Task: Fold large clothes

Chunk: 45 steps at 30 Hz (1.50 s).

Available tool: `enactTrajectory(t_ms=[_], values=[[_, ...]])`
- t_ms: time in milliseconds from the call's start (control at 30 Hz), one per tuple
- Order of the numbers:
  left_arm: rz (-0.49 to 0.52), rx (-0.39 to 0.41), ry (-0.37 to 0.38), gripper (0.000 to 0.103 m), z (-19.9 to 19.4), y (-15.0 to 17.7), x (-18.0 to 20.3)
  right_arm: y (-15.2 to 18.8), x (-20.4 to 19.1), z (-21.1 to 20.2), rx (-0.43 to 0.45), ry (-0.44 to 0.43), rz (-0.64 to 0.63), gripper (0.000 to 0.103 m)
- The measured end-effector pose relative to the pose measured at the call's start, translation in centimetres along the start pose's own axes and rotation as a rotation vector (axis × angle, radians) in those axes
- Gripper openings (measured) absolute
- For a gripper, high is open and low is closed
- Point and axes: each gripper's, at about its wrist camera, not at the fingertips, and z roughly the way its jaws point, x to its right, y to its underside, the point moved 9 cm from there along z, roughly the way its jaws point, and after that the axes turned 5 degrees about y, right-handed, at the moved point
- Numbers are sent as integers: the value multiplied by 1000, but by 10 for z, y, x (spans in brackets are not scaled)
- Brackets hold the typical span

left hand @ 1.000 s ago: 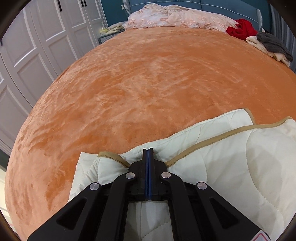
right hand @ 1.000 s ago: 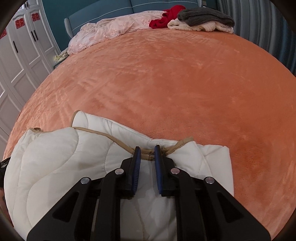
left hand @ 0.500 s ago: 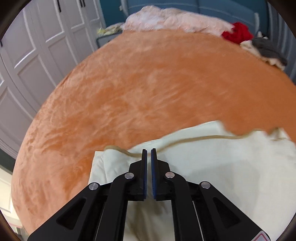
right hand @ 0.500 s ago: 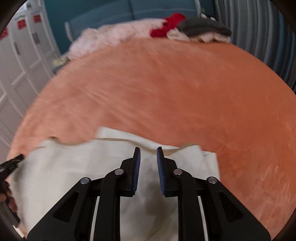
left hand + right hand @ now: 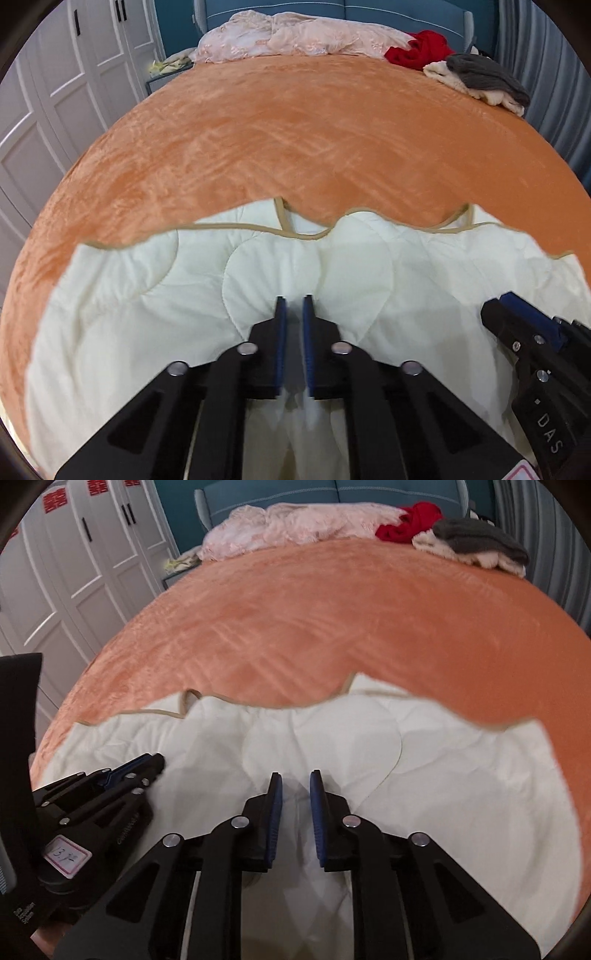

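Cream quilted cover (image 5: 369, 266) is lying across the lower half of both wrist views, on the orange plush bedspread (image 5: 295, 147). Its tan-piped edge is running in waves across mid-frame, with a second layer of the same cover showing just behind that edge.

Left gripper (image 5: 294, 306): bottom centre of the left view, jaws closing, gap narrow. A pinched fold of the cream fabric is sitting between the blue pads and bunching below them. Same gripper is showing at lower left of the right view (image 5: 157, 760), resting low over the cover.

Right gripper (image 5: 295, 779): bottom centre of the right view, jaws closing, gap narrow but wider than the left. Cream fabric is ridging up between the pads; contact with the pads cannot be told. It is also entering the left view at the lower right edge (image 5: 496, 304).

Top of frame, far end of bed: pink bedding (image 5: 295, 37), red garment (image 5: 421, 48), grey garment (image 5: 484, 74) on a cream one. White wardrobe doors (image 5: 55, 92) are filling the upper left.
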Motion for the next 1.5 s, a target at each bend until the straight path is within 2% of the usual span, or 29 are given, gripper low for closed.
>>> enactTrajectory(t_ms=[100, 500, 933, 1233, 1300, 1400, 1500], values=[[-31, 0, 12, 0, 10, 1, -3, 5, 1, 14, -13, 5, 4, 11], [-14, 27, -31, 0, 32, -4, -2, 7, -2, 30, 16, 21, -15, 11], [13, 60, -75, 0, 37, -5, 0, 6, -5, 33, 49, 29, -24, 11], [17, 41, -78, 0, 31, -8, 0, 4, -6, 33, 28, 15, -14, 12], [7, 26, -51, 0, 21, -8, -1, 1, -5, 23, 13, 9, -7, 13], [-38, 40, 19, 3, -2, -4, -6, 0, -6, -11, 52, -2, -2, 16], [-26, 53, 28, 3, -29, 13, -11, 13, -13, -45, 91, -16, -40, 16]])
